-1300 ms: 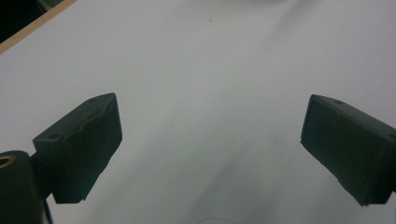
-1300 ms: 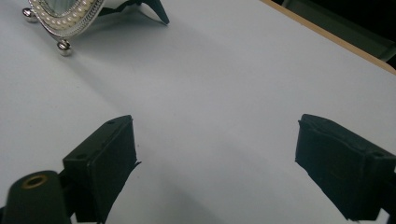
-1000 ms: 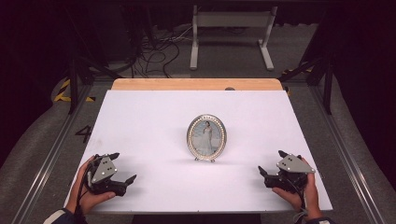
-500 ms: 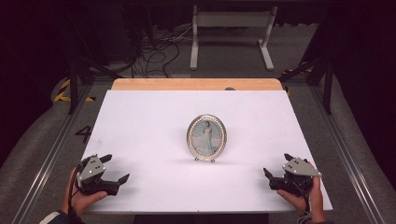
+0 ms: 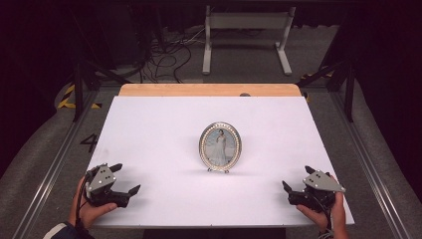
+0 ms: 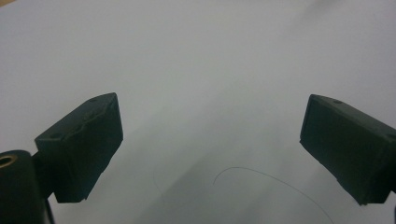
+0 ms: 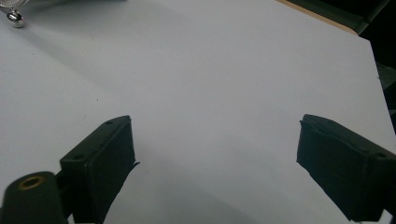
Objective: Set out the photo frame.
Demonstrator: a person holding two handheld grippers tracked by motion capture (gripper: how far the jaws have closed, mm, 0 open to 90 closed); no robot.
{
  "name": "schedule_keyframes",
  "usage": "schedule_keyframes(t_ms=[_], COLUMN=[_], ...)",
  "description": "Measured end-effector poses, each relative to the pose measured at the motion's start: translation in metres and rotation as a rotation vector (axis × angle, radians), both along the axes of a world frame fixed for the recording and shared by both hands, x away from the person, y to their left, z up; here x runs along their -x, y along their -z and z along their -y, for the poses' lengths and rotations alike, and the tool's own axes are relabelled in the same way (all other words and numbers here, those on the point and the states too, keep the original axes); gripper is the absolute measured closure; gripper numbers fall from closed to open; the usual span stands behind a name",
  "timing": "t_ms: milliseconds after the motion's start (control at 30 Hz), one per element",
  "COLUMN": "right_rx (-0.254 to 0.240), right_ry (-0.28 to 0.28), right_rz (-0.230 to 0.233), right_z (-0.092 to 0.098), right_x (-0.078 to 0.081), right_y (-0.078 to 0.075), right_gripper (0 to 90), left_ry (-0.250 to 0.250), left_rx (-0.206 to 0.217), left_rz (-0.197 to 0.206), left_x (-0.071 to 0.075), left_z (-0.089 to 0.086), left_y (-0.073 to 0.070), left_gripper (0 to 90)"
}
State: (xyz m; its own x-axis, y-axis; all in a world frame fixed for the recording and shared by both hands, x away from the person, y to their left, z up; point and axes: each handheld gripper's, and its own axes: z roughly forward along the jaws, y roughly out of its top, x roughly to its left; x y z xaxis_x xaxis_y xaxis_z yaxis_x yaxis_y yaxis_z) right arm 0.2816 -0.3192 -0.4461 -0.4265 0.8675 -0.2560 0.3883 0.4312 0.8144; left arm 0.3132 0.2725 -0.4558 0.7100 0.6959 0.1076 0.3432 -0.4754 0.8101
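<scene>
An oval silver picture frame point(image 5: 220, 147) holding a photo of a figure in a white dress stands upright at the middle of the white table point(image 5: 164, 129). My left gripper point(image 5: 125, 179) rests near the front left corner, open, jaws wide apart with nothing between them. Over bare white surface in its own view, the left gripper point(image 6: 212, 144) holds nothing. My right gripper point(image 5: 297, 179) sits near the front right corner, open and empty. In the right gripper view a small ball foot of the frame point(image 7: 16, 18) shows at the top left, far from the right gripper point(image 7: 215, 163).
A strip of wooden tabletop point(image 5: 209, 89) shows behind the white sheet. Beyond it are cables point(image 5: 164, 55) on the floor and a white metal stand point(image 5: 246, 35). Metal rails point(image 5: 54, 159) run along both sides of the table.
Both hands have drawn back toward the front edge of the table. Both grippers stay open. The frame has not moved.
</scene>
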Motion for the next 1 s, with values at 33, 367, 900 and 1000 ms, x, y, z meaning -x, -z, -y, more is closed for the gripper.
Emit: schedule_keyframes(t_ms=[33, 367, 900, 1000], right_rx=[0.006, 0.006, 0.007, 0.005], right_ry=[-0.001, -0.007, -0.017, -0.018], right_rz=[-0.003, -0.008, -0.016, -0.018], right_z=[-0.0003, -0.0009, -0.0005, -0.001], right_x=[0.0003, 0.0, -0.0014, -0.0014], right_y=[0.0001, 0.0014, 0.004, 0.0043], right_gripper=[11.6, 11.5, 10.9, 10.6], left_ry=[0.001, -0.001, -0.001, -0.007], left_rx=[-0.001, -0.009, -0.038, -0.027], left_rz=[-0.001, -0.004, -0.022, -0.02], left_x=[-0.0002, -0.0016, -0.0043, -0.0045], left_z=[0.0004, 0.0019, 0.0034, 0.0032], left_y=[0.0002, 0.0014, 0.0047, 0.0043], left_gripper=[6.3, 6.3, 6.5, 6.5])
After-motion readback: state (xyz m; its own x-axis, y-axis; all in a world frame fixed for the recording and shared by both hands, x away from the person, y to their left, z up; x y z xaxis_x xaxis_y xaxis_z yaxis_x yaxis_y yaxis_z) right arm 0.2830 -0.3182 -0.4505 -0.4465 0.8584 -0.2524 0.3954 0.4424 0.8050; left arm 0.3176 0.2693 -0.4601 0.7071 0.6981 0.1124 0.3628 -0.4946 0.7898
